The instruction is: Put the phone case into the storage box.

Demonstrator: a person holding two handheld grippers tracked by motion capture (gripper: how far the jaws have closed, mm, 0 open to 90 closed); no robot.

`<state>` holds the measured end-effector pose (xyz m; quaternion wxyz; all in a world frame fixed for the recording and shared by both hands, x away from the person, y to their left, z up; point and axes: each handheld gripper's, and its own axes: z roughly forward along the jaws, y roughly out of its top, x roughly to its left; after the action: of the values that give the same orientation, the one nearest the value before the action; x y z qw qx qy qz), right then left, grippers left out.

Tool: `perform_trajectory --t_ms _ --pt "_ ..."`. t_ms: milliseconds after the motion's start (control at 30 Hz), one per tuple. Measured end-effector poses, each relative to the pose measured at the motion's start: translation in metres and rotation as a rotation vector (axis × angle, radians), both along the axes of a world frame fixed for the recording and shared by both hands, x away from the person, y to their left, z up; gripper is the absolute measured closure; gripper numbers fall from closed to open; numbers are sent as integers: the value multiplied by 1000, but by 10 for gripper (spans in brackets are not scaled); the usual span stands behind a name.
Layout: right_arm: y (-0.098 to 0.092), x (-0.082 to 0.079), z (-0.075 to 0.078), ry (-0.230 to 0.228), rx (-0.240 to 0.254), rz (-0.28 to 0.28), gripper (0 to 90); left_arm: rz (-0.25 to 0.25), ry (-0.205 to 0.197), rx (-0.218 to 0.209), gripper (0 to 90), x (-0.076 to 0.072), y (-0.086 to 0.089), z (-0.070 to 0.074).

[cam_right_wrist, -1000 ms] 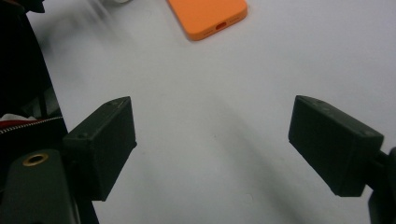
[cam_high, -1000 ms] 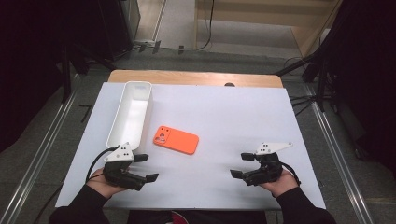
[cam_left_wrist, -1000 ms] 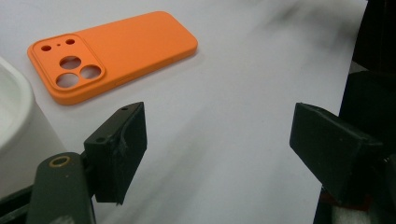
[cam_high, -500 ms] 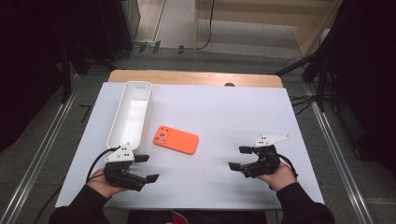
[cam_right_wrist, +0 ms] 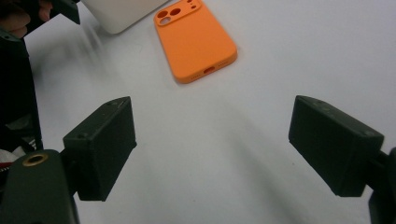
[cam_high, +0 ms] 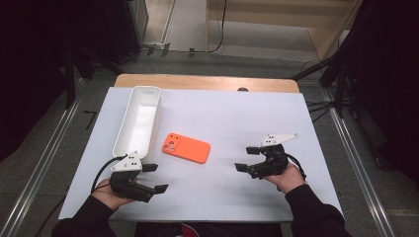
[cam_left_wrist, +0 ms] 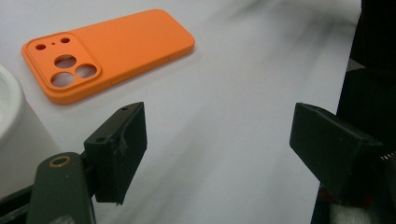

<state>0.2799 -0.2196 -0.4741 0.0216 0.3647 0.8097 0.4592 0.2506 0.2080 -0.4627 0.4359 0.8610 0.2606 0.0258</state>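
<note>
An orange phone case (cam_high: 186, 147) lies flat, back side up, near the middle of the white table top (cam_high: 232, 113). Its camera cut-outs face the long white tray (cam_high: 139, 120) to its left. My left gripper (cam_high: 155, 178) rests at the table's front left, jaws open and empty, with the orange phone case (cam_left_wrist: 105, 49) ahead of it to the upper left. My right gripper (cam_high: 247, 158) hovers at the front right, jaws open and empty, pointing toward the orange phone case (cam_right_wrist: 195, 38), which is a short way ahead of it.
The white tray (cam_left_wrist: 11, 126) stands close beside my left gripper's left jaw. A wooden strip (cam_high: 207, 82) runs along the table's far edge. Dark curtains, stands and cables surround the table; metal rails run along both sides on the floor.
My right gripper has moved left and slightly away from the front edge, toward the phone case. The left gripper, case and tray have stayed put.
</note>
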Motion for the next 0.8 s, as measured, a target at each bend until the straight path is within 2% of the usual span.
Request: perform_trajectory --t_ms 600,767,800 --pt "18 18 7 -11 0 60 137 0 1 -1 191 0 0 0" --pt "23 23 10 -27 6 74 135 -1 1 -3 191 0 0 0" --pt "25 24 11 -29 7 81 107 0 2 -5 191 0 0 0"
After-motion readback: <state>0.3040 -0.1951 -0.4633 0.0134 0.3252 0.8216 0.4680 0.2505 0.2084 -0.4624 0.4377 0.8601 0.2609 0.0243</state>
